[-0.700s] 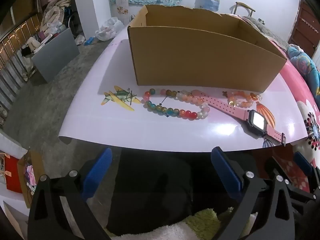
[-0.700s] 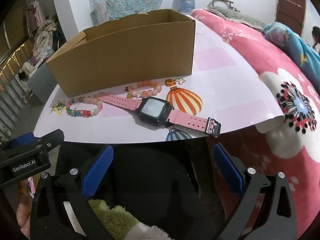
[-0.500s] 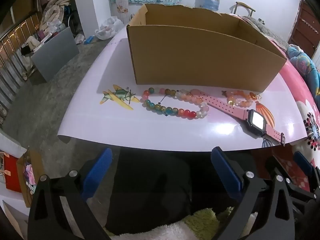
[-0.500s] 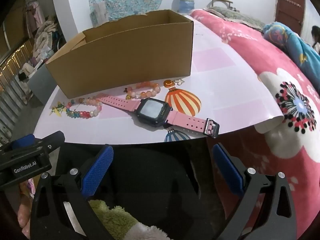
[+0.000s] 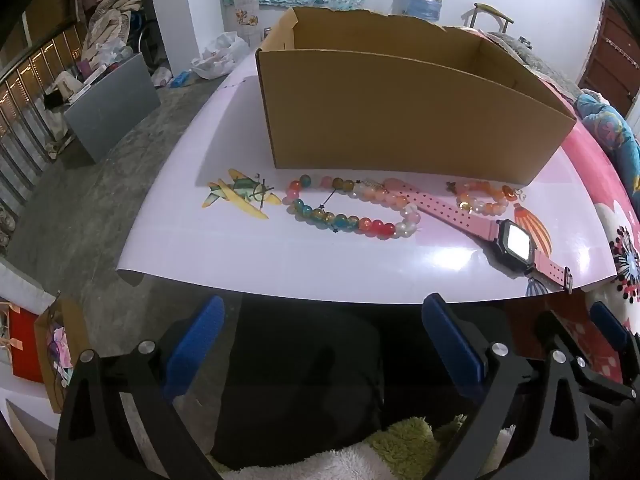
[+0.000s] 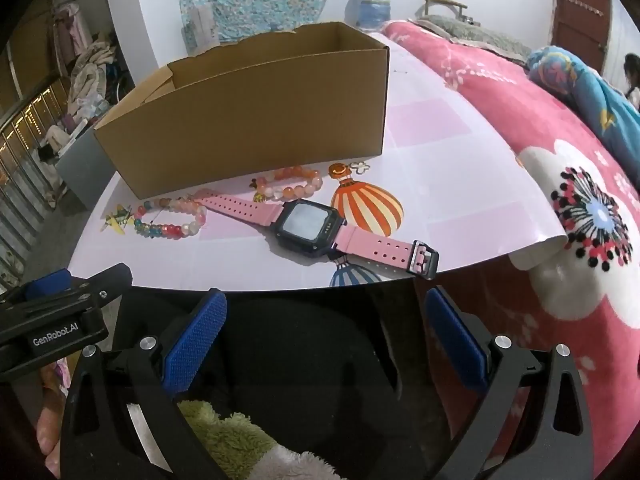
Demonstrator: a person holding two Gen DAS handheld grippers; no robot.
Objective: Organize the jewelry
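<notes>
An open cardboard box [image 5: 400,120] stands at the back of the white sheet [image 5: 280,252]; it also shows in the right wrist view [image 6: 256,120]. In front of it lie a multicoloured bead bracelet [image 5: 348,210] [image 6: 170,222], a pink-strap watch [image 5: 512,240] [image 6: 308,226] and a small orange bead bracelet [image 5: 482,200] [image 6: 290,184]. My left gripper [image 5: 324,344] is open and empty, held short of the sheet's near edge. My right gripper [image 6: 326,344] is open and empty, near the watch's buckle end.
The sheet carries printed balloon [image 6: 366,204] and plane [image 5: 240,194] pictures. A pink floral blanket [image 6: 580,208] lies to the right. The floor with a grey panel [image 5: 112,104] and clutter lies to the left. The left gripper's body [image 6: 60,312] shows in the right view.
Both grippers have drawn back slightly from the sheet; the jewelry and box sit a little farther up in the views. Nothing was grasped or moved.
</notes>
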